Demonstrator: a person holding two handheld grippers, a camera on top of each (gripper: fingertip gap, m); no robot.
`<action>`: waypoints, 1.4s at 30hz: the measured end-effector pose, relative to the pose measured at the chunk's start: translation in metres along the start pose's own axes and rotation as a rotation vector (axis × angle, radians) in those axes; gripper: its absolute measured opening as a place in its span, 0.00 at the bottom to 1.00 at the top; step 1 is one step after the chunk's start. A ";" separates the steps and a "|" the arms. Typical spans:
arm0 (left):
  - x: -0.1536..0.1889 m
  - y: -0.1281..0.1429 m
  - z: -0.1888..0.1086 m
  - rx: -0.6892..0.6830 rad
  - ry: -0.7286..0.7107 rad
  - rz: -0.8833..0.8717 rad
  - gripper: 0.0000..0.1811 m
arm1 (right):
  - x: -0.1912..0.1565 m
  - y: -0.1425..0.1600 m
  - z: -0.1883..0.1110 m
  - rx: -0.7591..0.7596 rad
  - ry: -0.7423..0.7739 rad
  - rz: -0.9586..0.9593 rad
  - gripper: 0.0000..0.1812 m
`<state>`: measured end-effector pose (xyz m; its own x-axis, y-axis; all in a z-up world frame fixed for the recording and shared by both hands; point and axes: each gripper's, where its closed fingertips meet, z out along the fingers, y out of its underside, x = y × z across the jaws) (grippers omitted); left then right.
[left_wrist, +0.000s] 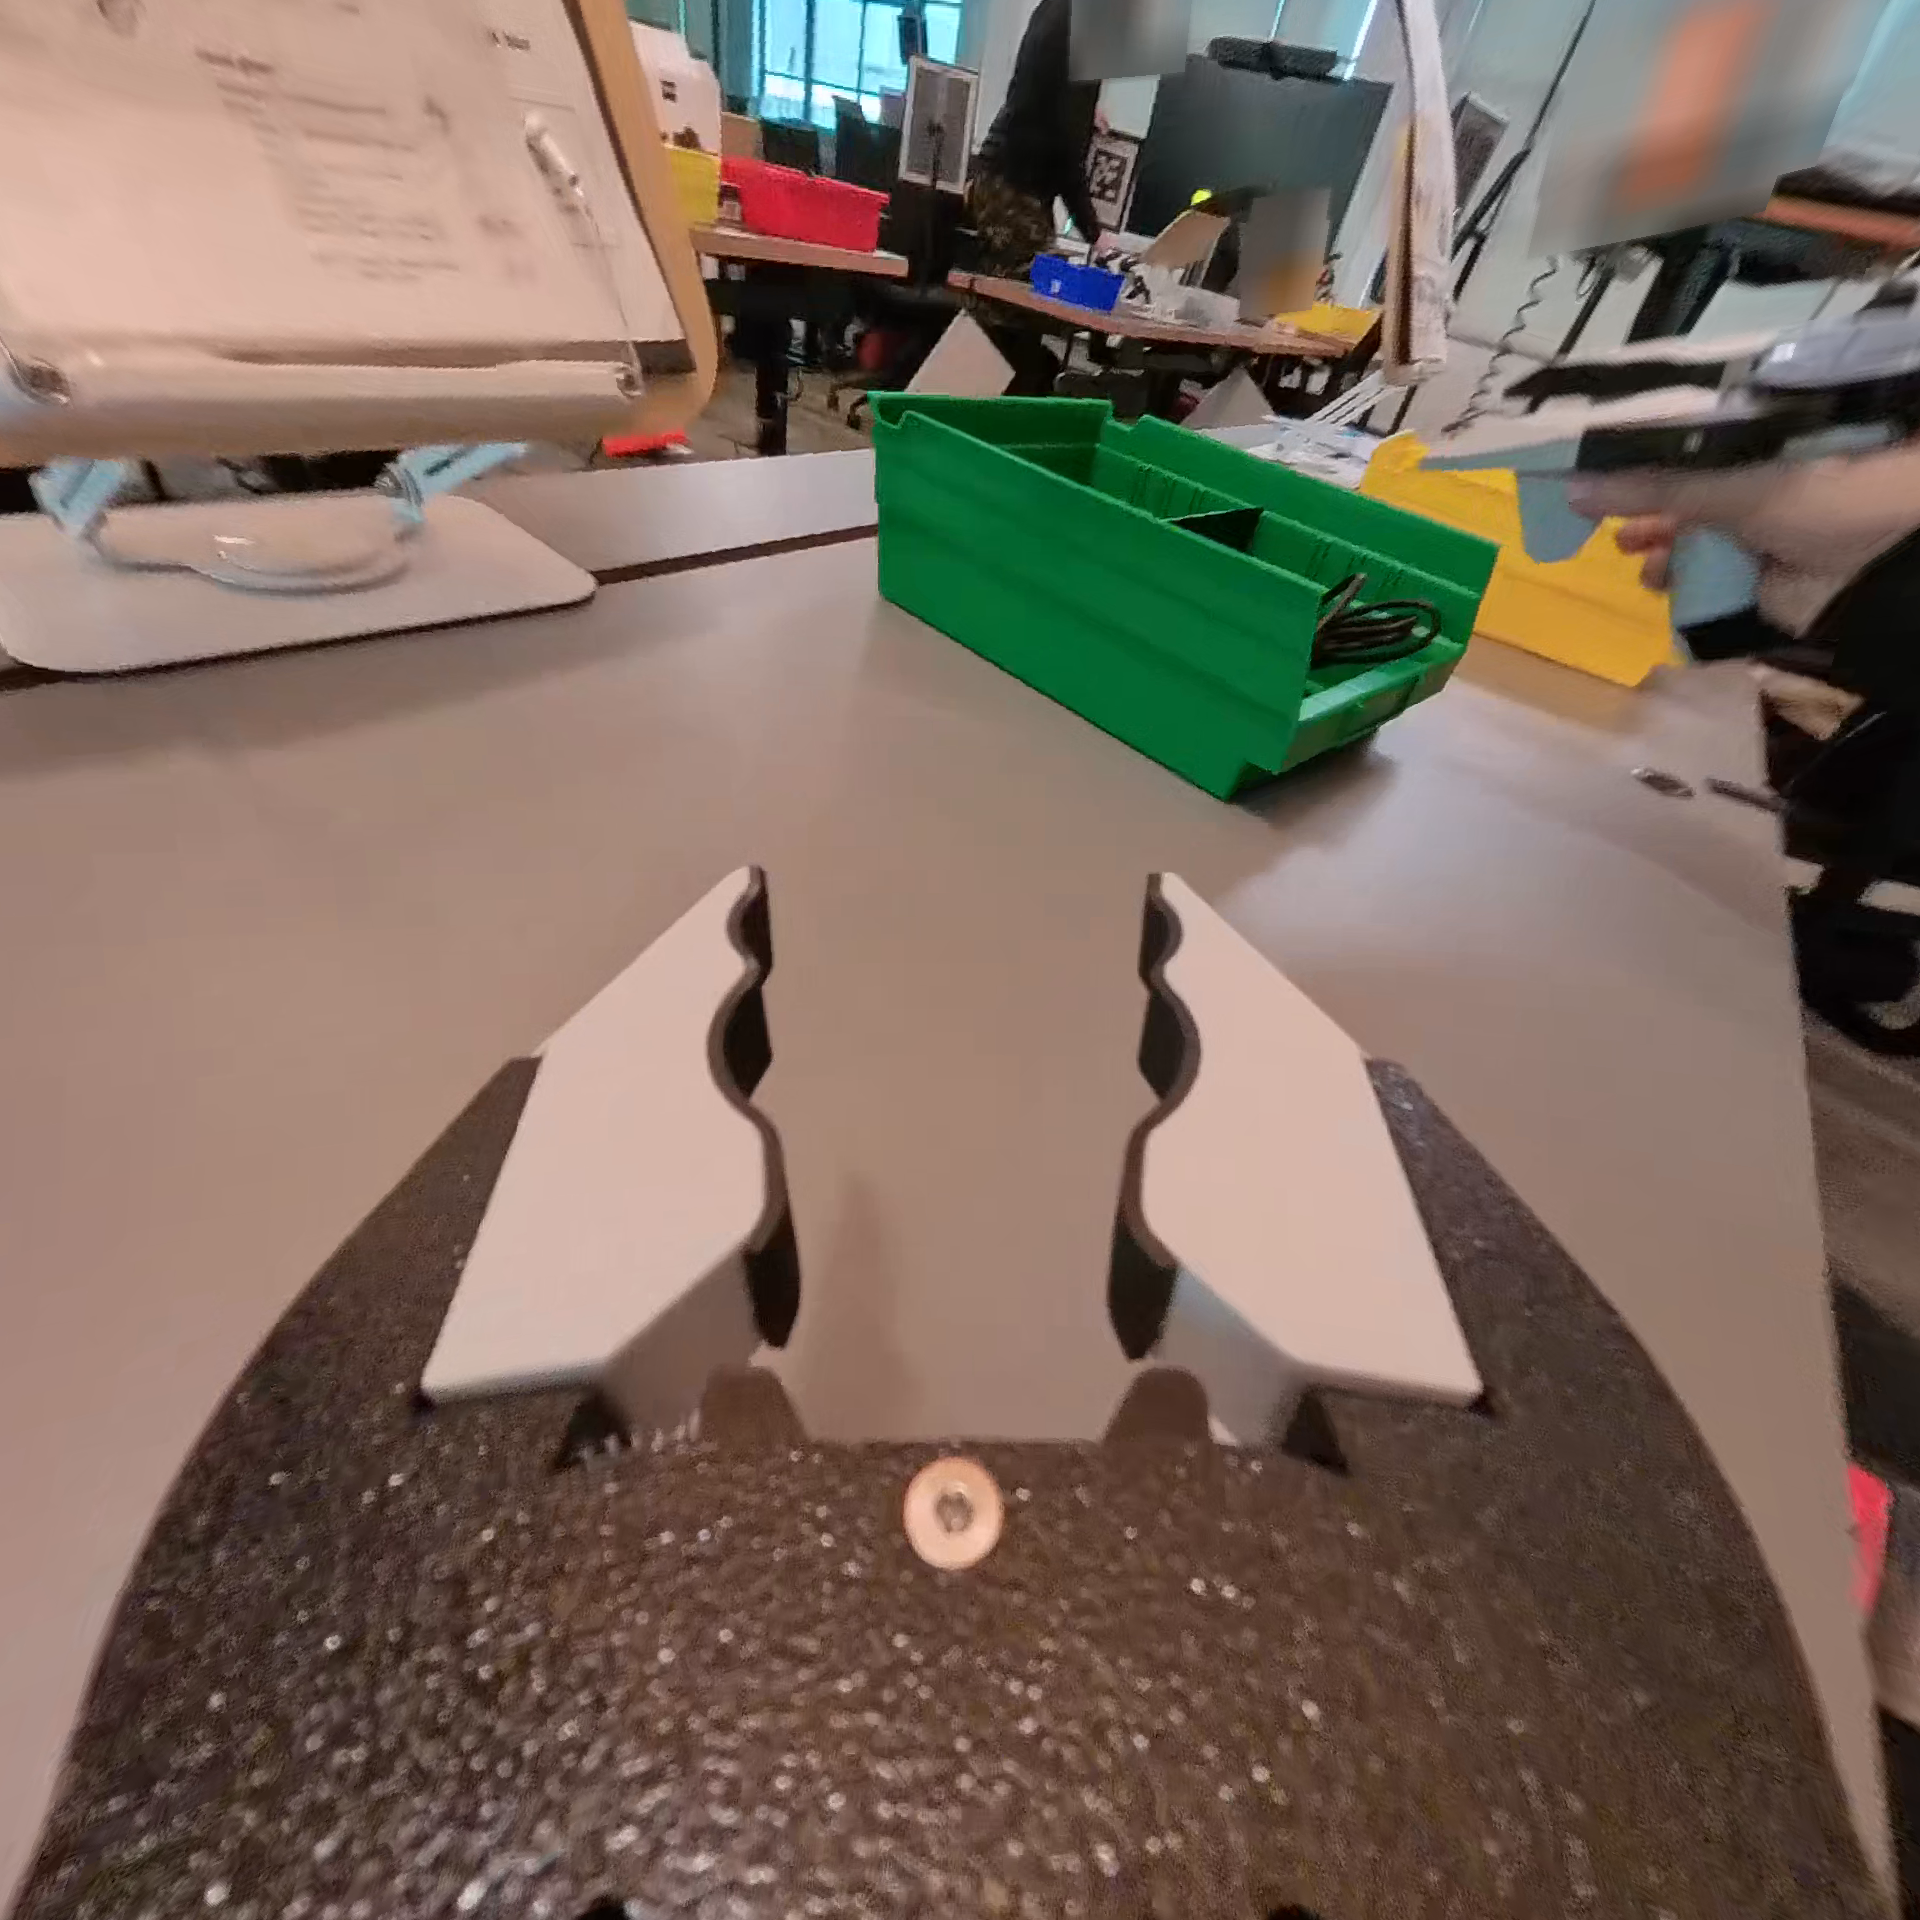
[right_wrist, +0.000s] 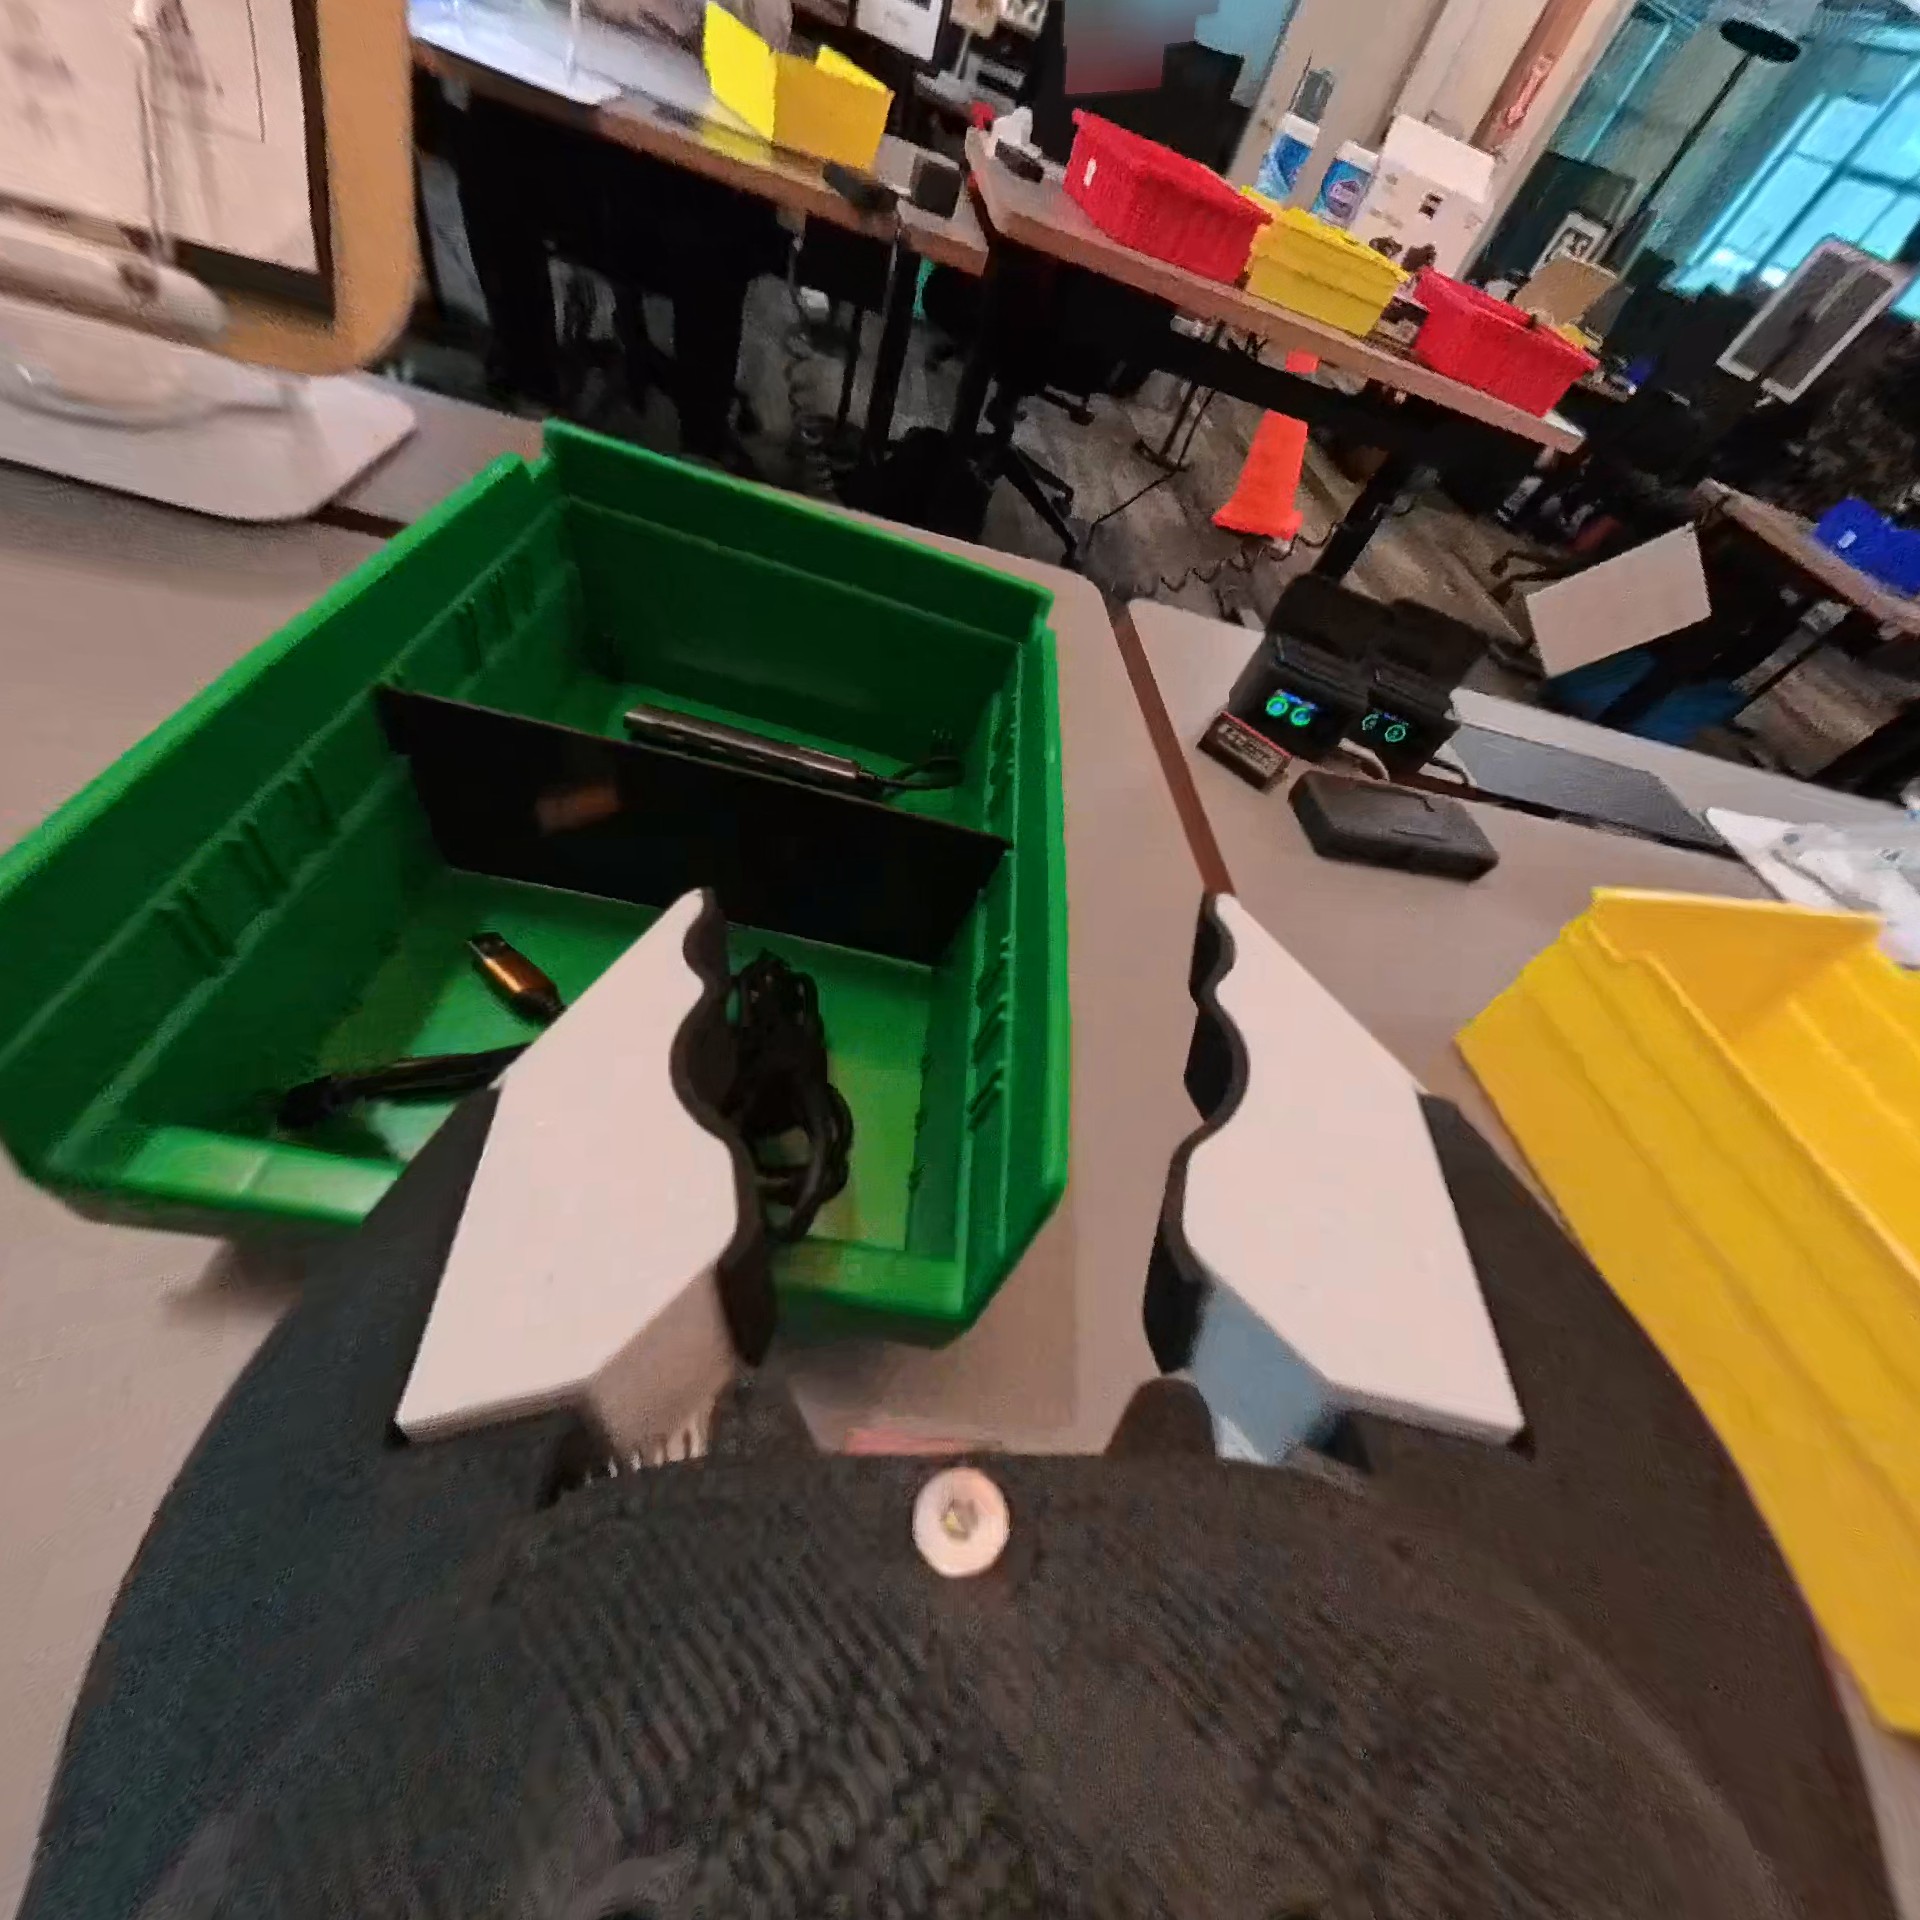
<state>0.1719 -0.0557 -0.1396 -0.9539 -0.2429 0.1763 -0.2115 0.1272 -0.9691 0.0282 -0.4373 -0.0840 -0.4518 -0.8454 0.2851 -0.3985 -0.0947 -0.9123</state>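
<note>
Your left gripper (left_wrist: 956, 914) hangs low over the bare grey bench (left_wrist: 416, 883), with its jaws spread and nothing between them. It touches no thing; the green bin (left_wrist: 1091, 623) stands well ahead of it and a little to the right, so this hand seems parked out of the way. In the left wrist view you also see your other gripper, blurred, high at the right edge above the bins.

Your right gripper (right_wrist: 956, 935) hovers above the near right corner of the green bin (right_wrist: 312, 727), looking down into it. Its jaws are spread too and pinch nothing. A black divider (right_wrist: 675, 821) stands across the bin and makes two compartments. In the near one lie a coiled black cable (right_wrist: 790, 1081), just under your left finger in the picture, a small orange-and-black stick (right_wrist: 514, 971) and a dark pen-like thing (right_wrist: 395, 1081). In the far one lies a long dark bar with a short cable (right_wrist: 748, 743). The divider probably keeps the small things apart from the long one.

The yellow bin (right_wrist: 1714, 1143) stands to the right of the green one, apart from it, and I cannot tell what is inside. Behind it, on the next bench, are two black devices with green lights (right_wrist: 1340, 696) and a flat black case (right_wrist: 1392, 831).
</note>
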 end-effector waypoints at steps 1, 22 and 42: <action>0.005 -0.002 0.001 0.005 0.012 -0.029 0.40 | 0.003 0.004 -0.010 0.027 0.005 0.044 0.49; 0.140 -0.013 0.196 -0.093 -0.057 -0.030 0.64 | 0.033 0.038 -0.058 0.121 0.087 0.091 0.52; 0.026 0.001 0.181 -0.240 -0.298 0.173 0.02 | 0.045 0.026 -0.077 0.228 0.045 0.217 0.43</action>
<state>0.1850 -0.2360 -0.1670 -0.8839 -0.4613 -0.0773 -0.1307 0.4023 -0.9061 -0.0632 -0.4371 -0.0721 -0.5436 -0.8350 0.0849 -0.1021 -0.0345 -0.9942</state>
